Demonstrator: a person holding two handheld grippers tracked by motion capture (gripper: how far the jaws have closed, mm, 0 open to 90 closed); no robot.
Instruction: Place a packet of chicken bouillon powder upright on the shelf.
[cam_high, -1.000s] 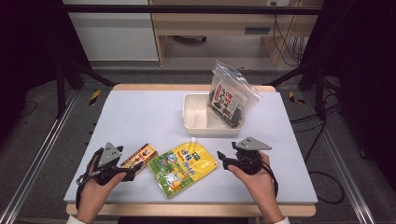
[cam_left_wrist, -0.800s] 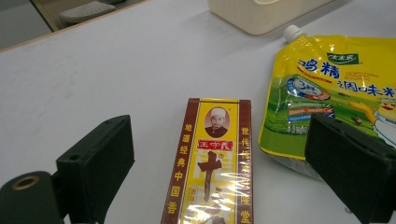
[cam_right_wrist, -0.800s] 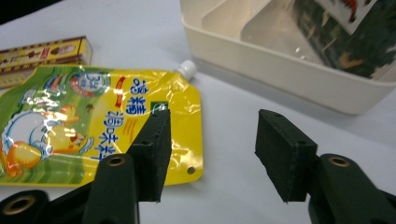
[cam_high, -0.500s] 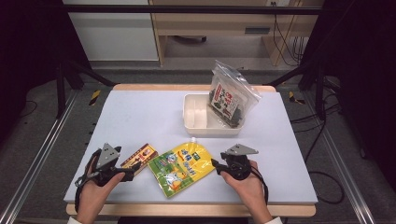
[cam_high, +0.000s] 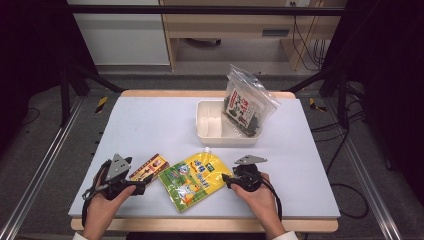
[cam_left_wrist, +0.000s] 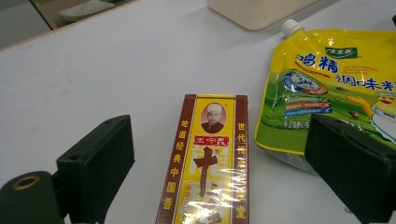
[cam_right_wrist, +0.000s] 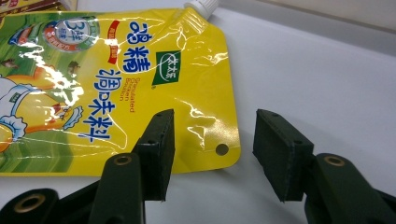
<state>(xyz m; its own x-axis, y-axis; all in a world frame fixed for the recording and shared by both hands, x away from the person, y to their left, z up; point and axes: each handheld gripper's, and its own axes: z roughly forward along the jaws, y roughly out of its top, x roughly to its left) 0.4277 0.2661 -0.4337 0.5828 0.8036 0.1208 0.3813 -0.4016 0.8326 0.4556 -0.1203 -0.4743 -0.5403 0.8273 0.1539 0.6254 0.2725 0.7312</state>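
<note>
Yellow pouch (cam_high: 195, 180) lies near the desk's (cam_high: 150, 120) front edge; right gripper (cam_right_wrist: 212, 140) half-spread straddling its corner, jaws just closing; left gripper (cam_left_wrist: 219, 163) spread around the spice box (cam_left_wrist: 208, 168).

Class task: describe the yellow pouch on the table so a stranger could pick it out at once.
On the white table, look at the near edge, in front of the cream tub. The yellow pouch lies flat there beside a narrow brown-edged box. Unlike its neighbours, it has a white screw cap at one corner.
</note>
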